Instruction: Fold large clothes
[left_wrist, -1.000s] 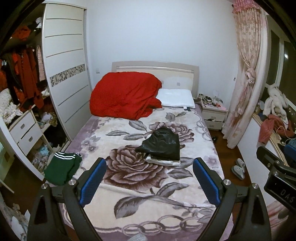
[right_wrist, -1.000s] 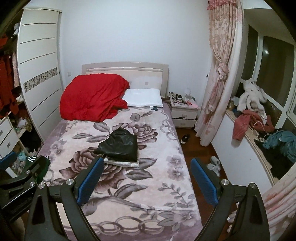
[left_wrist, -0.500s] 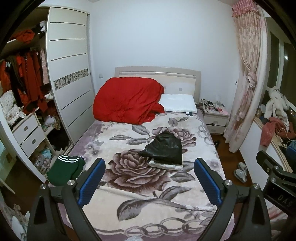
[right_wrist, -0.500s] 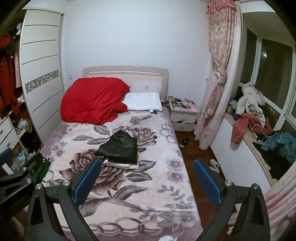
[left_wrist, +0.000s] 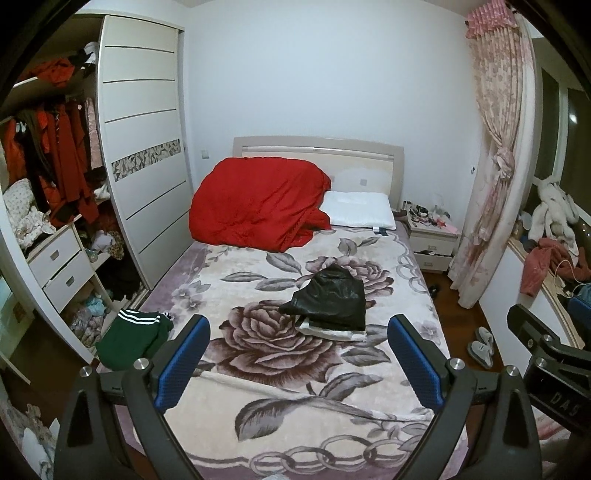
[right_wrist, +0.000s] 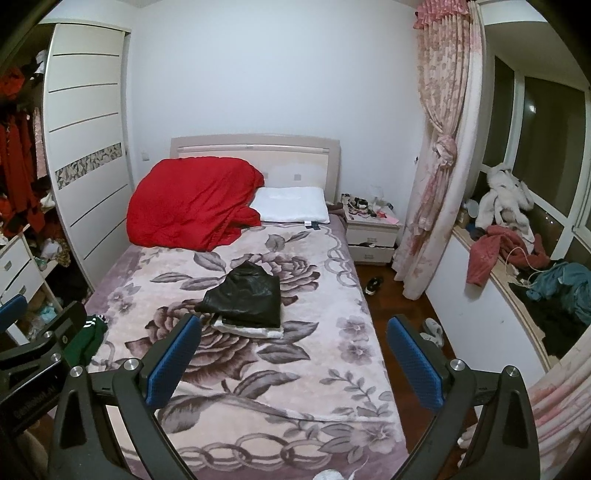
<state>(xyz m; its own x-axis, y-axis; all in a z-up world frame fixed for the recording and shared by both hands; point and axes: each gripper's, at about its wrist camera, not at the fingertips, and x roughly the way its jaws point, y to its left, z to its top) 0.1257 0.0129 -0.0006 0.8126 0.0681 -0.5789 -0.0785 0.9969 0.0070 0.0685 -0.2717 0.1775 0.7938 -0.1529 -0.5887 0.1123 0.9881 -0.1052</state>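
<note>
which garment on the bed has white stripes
The green garment at the bed's left edge; the black one in the middle has no stripes.

Right tongs (left_wrist: 554, 373) body, left wrist view: pale letters "DAS" stood on its dark side panel, at the picture's lower right edge, right of the bed (left_wrist: 258, 435); the last character may have been a 5.
Left tongs (right_wrist: 33, 362) body, right wrist view: faint embossed lettering ran along the black housing, left of the bed; too dim to read.
Elsewhere: nothing legible.
</note>
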